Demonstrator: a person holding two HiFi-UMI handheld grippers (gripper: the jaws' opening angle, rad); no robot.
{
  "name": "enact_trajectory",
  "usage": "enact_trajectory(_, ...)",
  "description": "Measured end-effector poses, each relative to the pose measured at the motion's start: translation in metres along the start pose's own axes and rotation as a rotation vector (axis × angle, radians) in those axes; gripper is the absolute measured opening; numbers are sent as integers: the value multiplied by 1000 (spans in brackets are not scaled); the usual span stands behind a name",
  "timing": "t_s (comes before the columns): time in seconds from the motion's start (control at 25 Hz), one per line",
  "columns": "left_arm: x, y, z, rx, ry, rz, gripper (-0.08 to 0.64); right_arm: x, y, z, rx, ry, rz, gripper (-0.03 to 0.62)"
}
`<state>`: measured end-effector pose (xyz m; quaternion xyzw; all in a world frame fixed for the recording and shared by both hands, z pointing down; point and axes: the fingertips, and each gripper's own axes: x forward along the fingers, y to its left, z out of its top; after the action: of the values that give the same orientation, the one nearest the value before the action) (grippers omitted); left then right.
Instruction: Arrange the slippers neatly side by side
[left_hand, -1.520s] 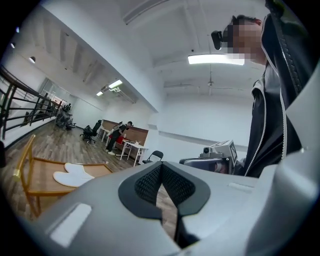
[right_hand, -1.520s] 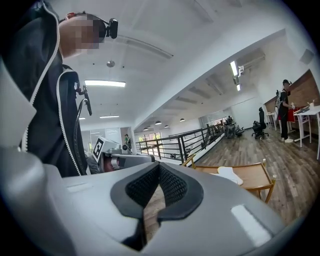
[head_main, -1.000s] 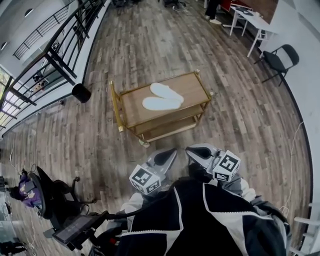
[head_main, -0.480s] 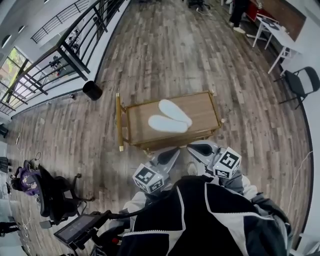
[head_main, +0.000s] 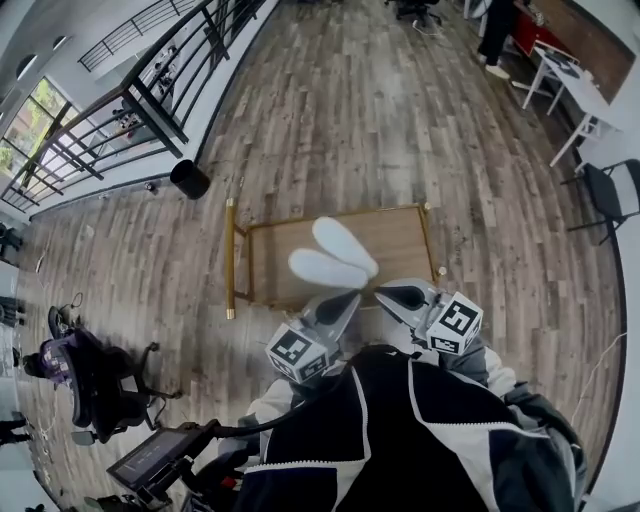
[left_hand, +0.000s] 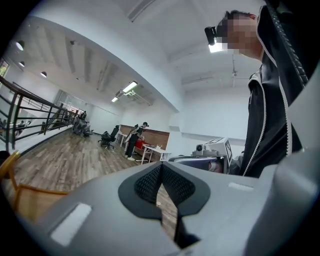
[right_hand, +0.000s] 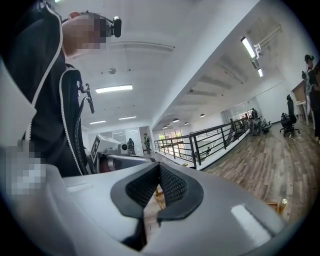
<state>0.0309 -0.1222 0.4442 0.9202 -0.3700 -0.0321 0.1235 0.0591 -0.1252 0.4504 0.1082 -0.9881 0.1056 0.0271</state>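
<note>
Two white slippers lie on the top shelf of a gold-framed wooden cart (head_main: 400, 243) in the head view. The far slipper (head_main: 346, 244) and the near slipper (head_main: 322, 268) overlap at their right ends and spread apart in a V. My left gripper (head_main: 350, 297) is held close to my body at the cart's near edge, shut and empty. My right gripper (head_main: 386, 294) is beside it, also shut with nothing in it. In the left gripper view the left gripper (left_hand: 161, 172) has its pads together, and so does the right gripper (right_hand: 159, 172) in the right gripper view.
A black bin (head_main: 189, 178) stands on the wood floor beyond the cart's left end, near a black railing (head_main: 150, 95). An office chair (head_main: 95, 385) and a screen on a stand (head_main: 150, 457) are at lower left. A white table (head_main: 585, 95) and folding chair (head_main: 612, 195) stand at right.
The cart and slippers have drawn closer, down the head view, until the cart's near edge meets my grippers. Both grippers stay shut in front of my chest.
</note>
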Motion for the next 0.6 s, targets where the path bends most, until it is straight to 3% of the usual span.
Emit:
enact_trajectory(0.28,4,14,0,-27,-1,24,15,-4,-28,1,-25,17,-42,6)
enact_trajectory(0.6,-1,33,-8,-36,17,75,15,5,-25,3,-7,15,-21,6)
